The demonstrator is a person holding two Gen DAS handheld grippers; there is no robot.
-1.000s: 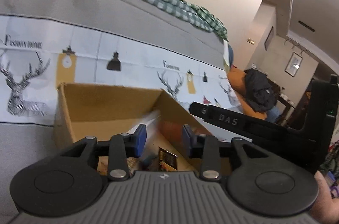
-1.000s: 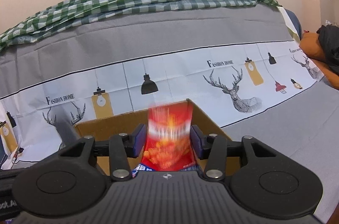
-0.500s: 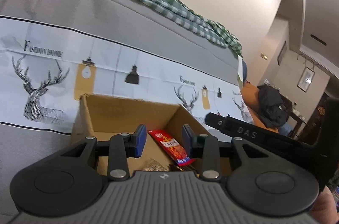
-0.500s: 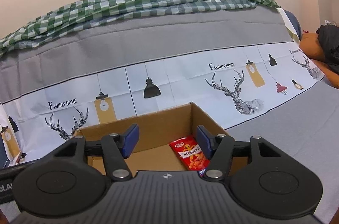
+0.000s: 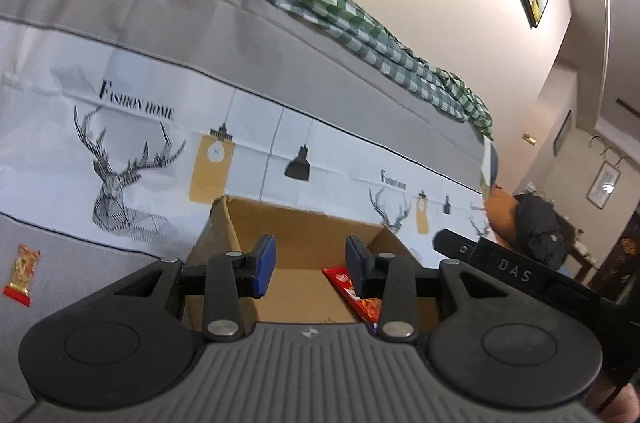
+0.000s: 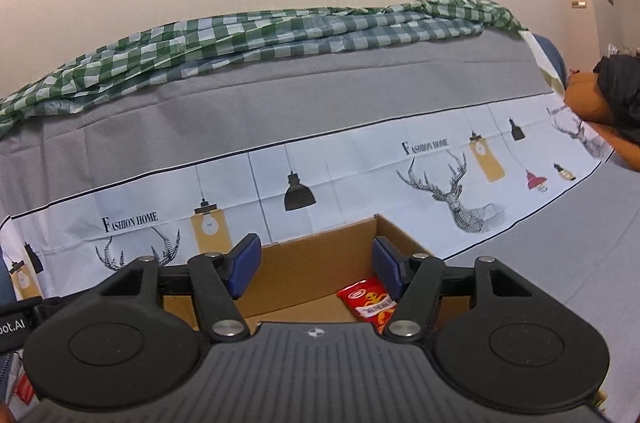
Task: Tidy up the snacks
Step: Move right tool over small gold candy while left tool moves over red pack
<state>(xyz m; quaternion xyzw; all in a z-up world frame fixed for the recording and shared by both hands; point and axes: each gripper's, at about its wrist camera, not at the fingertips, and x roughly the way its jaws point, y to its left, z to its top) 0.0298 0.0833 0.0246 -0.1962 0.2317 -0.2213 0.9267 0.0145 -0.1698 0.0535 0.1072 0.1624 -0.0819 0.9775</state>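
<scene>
Right wrist view: right gripper (image 6: 316, 269) spread, empty; red snack packet (image 6: 370, 303) lies in cardboard box (image 6: 320, 251) beyond its right finger, partly hidden. Left gripper (image 5: 310, 265) likewise empty.

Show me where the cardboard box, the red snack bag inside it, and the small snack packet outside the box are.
cardboard box (image 6: 320, 251): right wrist view, inner back wall.
red snack bag (image 6: 366, 301): right wrist view, middle of its front.
small snack packet (image 5: 22, 273): left wrist view, its gold middle part.

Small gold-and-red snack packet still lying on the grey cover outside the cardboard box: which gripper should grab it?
Probably left. The gold-and-red snack packet shows only in the left wrist view, left of the cardboard box. Left gripper is empty; right gripper faces the box over the red snack bag.
</scene>
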